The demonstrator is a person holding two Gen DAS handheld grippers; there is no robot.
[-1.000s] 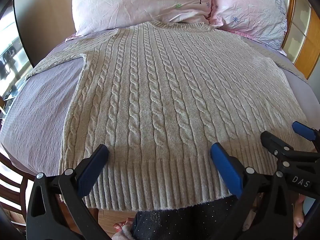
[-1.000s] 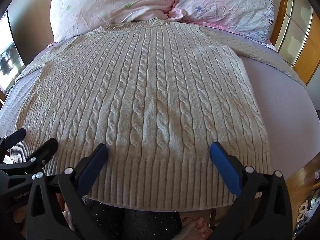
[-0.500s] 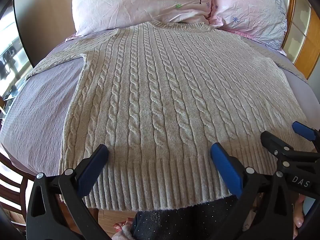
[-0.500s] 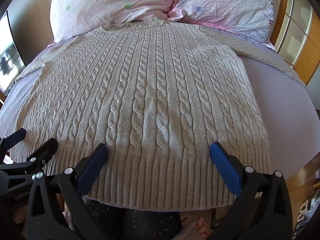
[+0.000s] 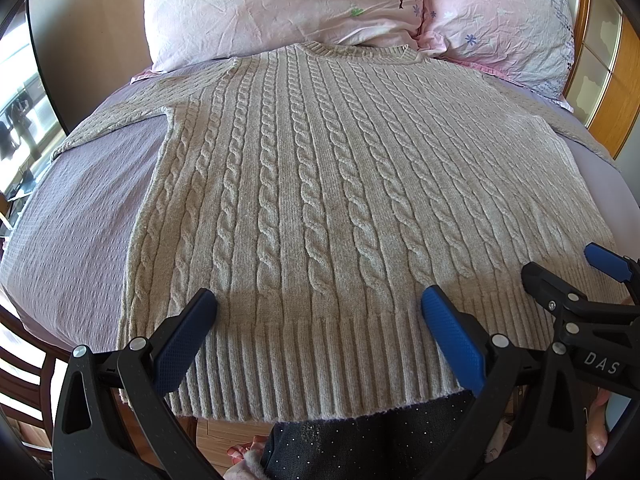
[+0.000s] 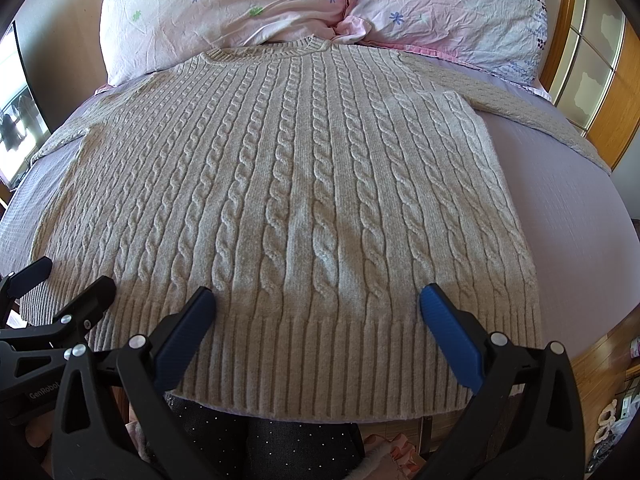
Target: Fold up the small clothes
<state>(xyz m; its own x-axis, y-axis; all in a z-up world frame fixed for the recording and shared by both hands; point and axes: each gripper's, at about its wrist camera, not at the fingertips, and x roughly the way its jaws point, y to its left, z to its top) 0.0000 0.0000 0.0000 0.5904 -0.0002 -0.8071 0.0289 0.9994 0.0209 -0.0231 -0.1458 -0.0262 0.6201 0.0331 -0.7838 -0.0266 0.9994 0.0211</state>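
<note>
The left gripper [image 5: 318, 312] is seen at the bottom of its frame, jaws spread wide above the ribbed hem, with nothing held. The right gripper [image 6: 316, 308] is likewise spread wide and empty at the bottom of its own frame. The sweater [image 5: 320, 184] is laid flat across the centre of both views on the bed [image 5: 80, 208], neckline toward the top. Two pillows [image 5: 280, 4] are placed along the upper edge, touching the collar.
</note>
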